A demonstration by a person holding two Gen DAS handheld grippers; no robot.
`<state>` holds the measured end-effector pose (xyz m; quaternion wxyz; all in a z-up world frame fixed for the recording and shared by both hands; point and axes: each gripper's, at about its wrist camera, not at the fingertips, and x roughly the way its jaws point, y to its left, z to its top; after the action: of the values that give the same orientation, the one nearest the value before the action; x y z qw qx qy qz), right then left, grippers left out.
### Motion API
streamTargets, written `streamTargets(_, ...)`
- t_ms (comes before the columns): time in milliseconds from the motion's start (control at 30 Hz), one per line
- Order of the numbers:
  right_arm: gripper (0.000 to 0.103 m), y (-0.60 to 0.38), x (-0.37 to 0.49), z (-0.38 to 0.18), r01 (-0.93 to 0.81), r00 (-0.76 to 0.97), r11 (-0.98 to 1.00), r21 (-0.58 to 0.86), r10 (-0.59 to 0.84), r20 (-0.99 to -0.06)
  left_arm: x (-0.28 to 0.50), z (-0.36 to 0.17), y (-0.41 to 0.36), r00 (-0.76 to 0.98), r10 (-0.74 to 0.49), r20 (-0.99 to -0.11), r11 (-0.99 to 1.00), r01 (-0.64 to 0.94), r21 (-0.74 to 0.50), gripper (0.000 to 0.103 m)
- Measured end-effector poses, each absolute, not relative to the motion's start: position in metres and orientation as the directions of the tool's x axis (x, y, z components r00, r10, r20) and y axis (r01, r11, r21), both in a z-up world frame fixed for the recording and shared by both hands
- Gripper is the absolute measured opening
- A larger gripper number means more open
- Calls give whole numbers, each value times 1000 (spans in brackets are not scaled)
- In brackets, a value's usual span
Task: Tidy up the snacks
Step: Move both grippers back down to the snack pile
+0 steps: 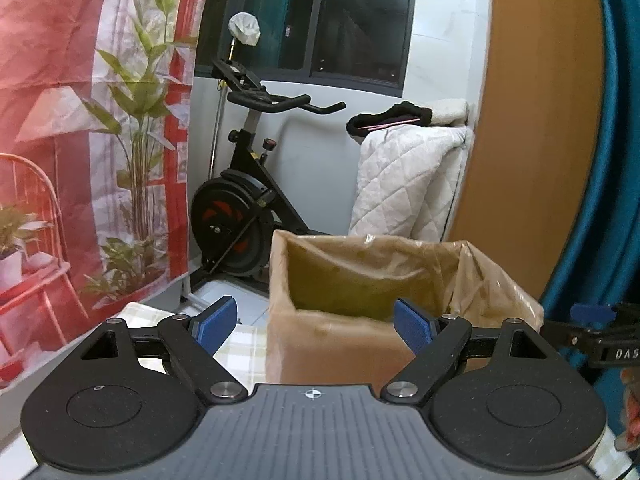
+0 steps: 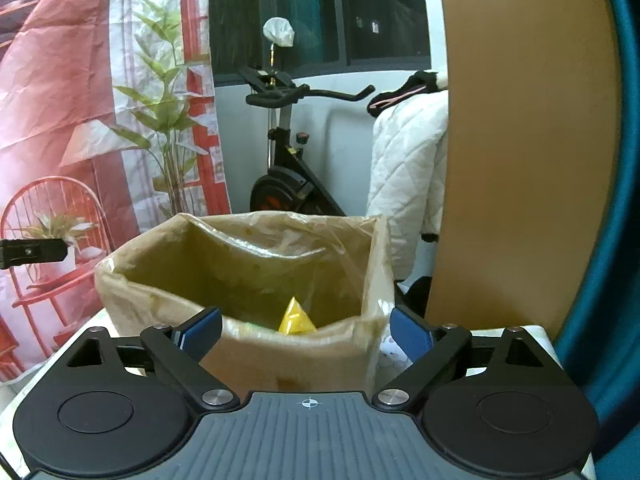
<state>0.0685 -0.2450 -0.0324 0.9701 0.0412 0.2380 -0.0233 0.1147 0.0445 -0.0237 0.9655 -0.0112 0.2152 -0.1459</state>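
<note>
Right wrist view: yellow snack packet (image 2: pixel 296 317) sits inside the plastic-lined cardboard box (image 2: pixel 248 344) on the table. Right gripper (image 2: pixel 306 330) and left gripper (image 1: pixel 314 322) both spread wide, empty. Packet looks light, crinkly, slippery; pinch a sealed edge.

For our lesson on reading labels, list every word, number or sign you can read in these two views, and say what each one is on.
"DAS", cut off by the picture's edge: white letters on the right gripper, seen at the right side of the left wrist view.
Crosshair sign, no letters: on the left gripper body, and the same sign in the right wrist view.
Yellow packet in the box: no readable print.
Exercise bike: markings too small to read.
</note>
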Motion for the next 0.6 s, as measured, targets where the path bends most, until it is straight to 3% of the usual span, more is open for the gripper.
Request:
streamTargets(367,90,-241,7,-62,93,908,988,120,-35,-417,67,-48,68,872,-257,-418,966,235,-105,87)
streamTargets(600,90,-249,-13,-89,125,885,987,106,-63,-462,52,-71,71,847,-276,-455,961,230,-154,87)
